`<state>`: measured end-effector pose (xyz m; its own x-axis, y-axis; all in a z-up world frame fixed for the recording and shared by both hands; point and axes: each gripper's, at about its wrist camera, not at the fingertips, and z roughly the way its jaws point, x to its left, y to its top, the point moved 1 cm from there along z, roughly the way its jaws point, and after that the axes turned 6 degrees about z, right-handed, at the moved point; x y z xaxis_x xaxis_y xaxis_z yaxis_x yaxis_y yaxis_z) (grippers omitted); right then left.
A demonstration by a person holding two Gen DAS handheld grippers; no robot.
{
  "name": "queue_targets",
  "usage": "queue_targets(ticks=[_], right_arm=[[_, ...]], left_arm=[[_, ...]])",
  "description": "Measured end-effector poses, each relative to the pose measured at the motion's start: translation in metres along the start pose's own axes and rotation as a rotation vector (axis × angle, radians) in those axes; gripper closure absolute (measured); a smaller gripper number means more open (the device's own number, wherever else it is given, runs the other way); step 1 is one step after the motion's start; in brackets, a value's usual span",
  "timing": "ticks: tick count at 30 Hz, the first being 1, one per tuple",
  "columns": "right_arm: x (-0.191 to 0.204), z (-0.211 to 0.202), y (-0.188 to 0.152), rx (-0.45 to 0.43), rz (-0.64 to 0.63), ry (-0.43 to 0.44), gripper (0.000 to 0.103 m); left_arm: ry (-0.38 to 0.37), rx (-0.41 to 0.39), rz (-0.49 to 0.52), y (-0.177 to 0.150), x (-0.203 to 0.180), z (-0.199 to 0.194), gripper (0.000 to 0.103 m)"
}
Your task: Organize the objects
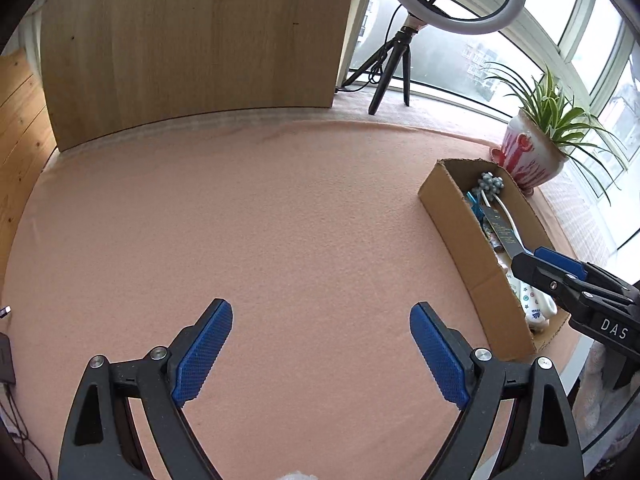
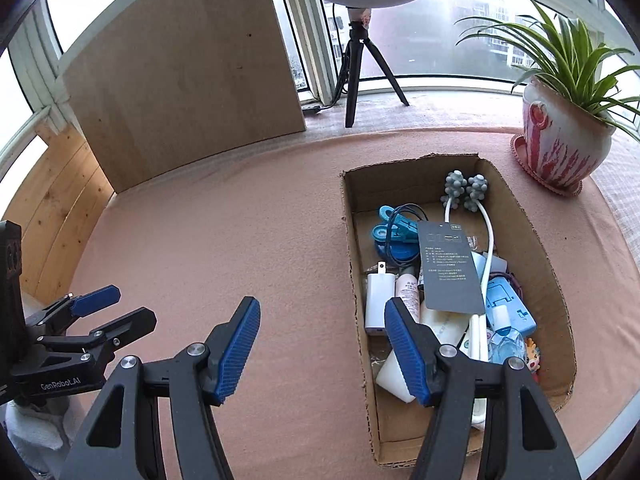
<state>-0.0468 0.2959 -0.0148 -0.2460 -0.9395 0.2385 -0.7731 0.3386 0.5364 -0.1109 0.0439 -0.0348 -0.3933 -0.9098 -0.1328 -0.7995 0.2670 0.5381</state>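
Both tongs are spread wide with nothing in them: left tongs (image 1: 321, 354) over the bare pink worktop (image 1: 260, 220), right tongs (image 2: 322, 350) straddling the cardboard box (image 2: 532, 216) wall.

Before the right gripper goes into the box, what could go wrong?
The dark card lies loose on top and may slide or hide smaller things. The massager has long white stems that could snag on the right gripper. The box wall is thin and may shift if bumped.
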Motion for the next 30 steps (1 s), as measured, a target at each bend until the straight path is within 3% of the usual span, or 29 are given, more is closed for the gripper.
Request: queue_targets(ticks=[9,15,30], right_arm=[[0.064,-0.004,-0.026,-0.01,-0.111,0.022,0.042],[0.094,-0.005,-0.047,-0.003,-0.144,0.041,0.042],[0.111,-0.004,-0.067,0.002,-0.132,0.039,0.042]], left_arm=[[0.062,-0.002,-0.07,-0.04,0.046,-0.037,0.01],[0.08,-0.018,-0.083,-0.058,0.056,-0.057,0.01],[0.092,0.017,-0.11,-0.093,0.066,-0.062,0.01]])
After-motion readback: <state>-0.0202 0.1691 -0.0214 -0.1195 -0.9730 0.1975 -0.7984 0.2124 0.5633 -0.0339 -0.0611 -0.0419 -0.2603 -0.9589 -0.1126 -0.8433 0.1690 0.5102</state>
